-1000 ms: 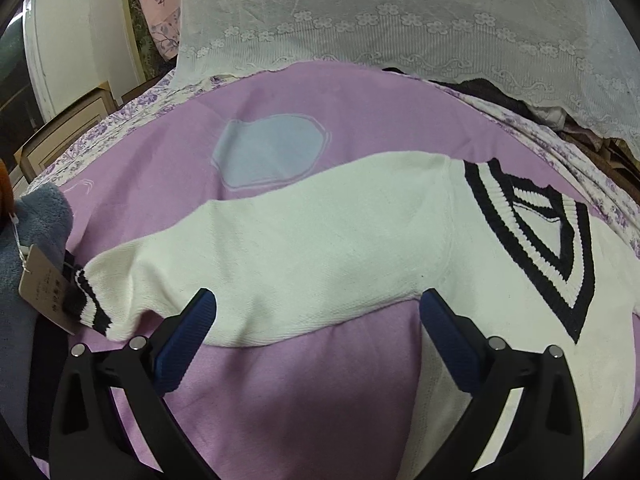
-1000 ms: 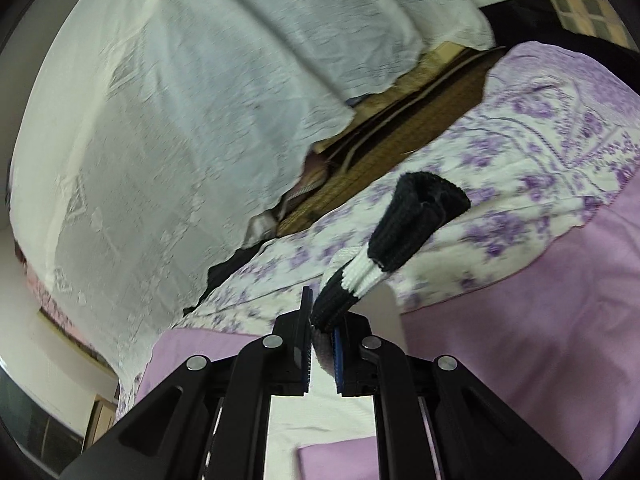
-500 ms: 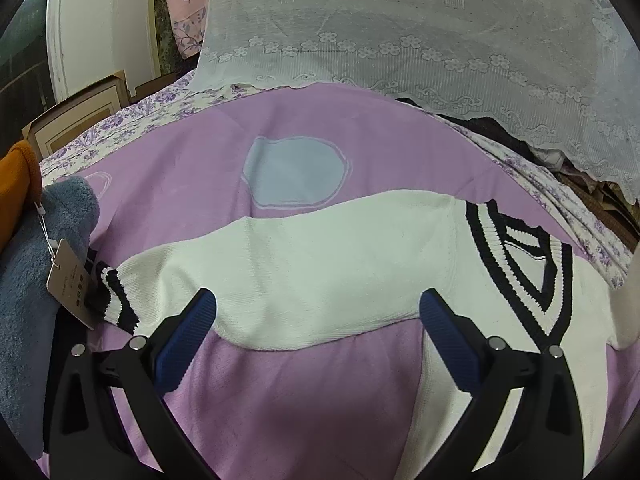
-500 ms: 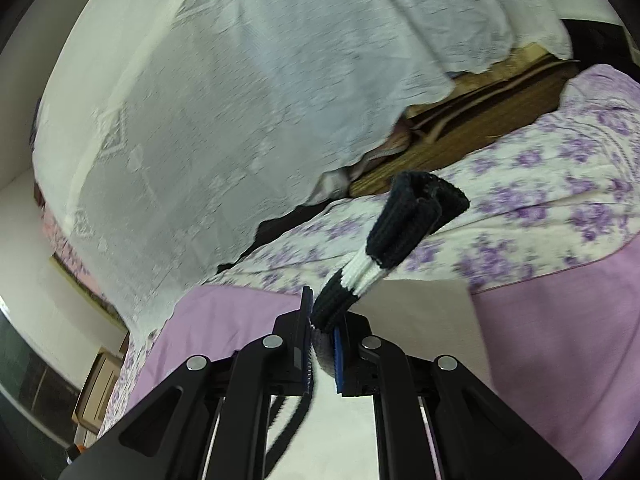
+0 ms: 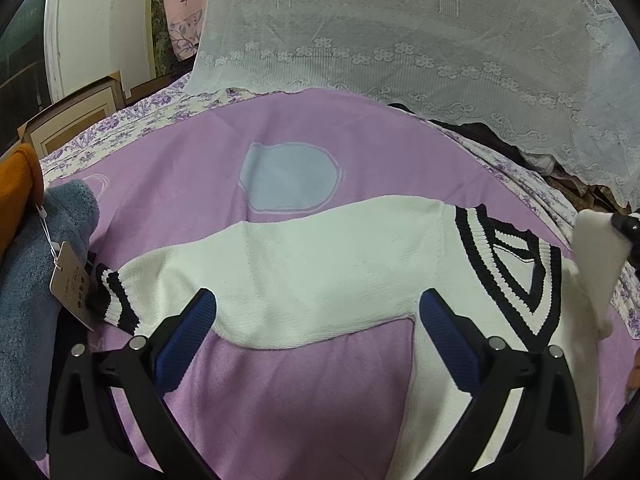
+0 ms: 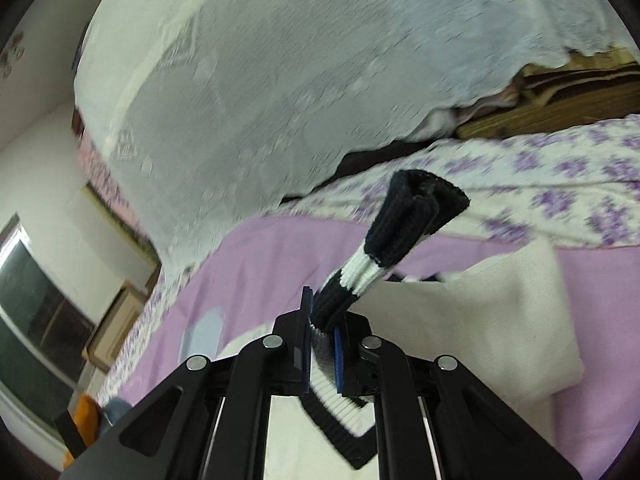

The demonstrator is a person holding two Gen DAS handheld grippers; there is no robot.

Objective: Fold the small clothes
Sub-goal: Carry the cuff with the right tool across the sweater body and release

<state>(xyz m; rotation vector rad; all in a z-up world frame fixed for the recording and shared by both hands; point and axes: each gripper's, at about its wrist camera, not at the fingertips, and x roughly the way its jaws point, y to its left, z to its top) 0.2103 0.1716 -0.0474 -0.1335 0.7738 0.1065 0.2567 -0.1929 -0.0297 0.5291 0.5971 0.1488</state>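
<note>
A white knit sweater (image 5: 320, 272) with black-striped V-neck and cuffs lies on a purple blanket (image 5: 280, 392). One sleeve stretches left, its striped cuff (image 5: 116, 300) near the left edge. My left gripper (image 5: 316, 320) is open and empty, hovering just above that sleeve. My right gripper (image 6: 322, 344) is shut on the other sleeve's black-and-white cuff (image 6: 404, 232), which sticks up between the jaws. That lifted sleeve (image 5: 600, 252) shows at the right of the left wrist view. The sweater body (image 6: 480, 320) lies beyond.
A grey-blue garment (image 5: 36, 280) with a paper tag (image 5: 70, 284) and an orange one (image 5: 18, 188) sit at the left. A white lace cover (image 5: 420, 40) drapes behind the floral bedspread (image 6: 560, 184). A light blue patch (image 5: 290, 184) marks the blanket.
My right gripper has swung left with the cuff, bringing the sleeve over the sweater; the raised sleeve now enters the left wrist view. My left gripper has pulled back slightly, still open.
</note>
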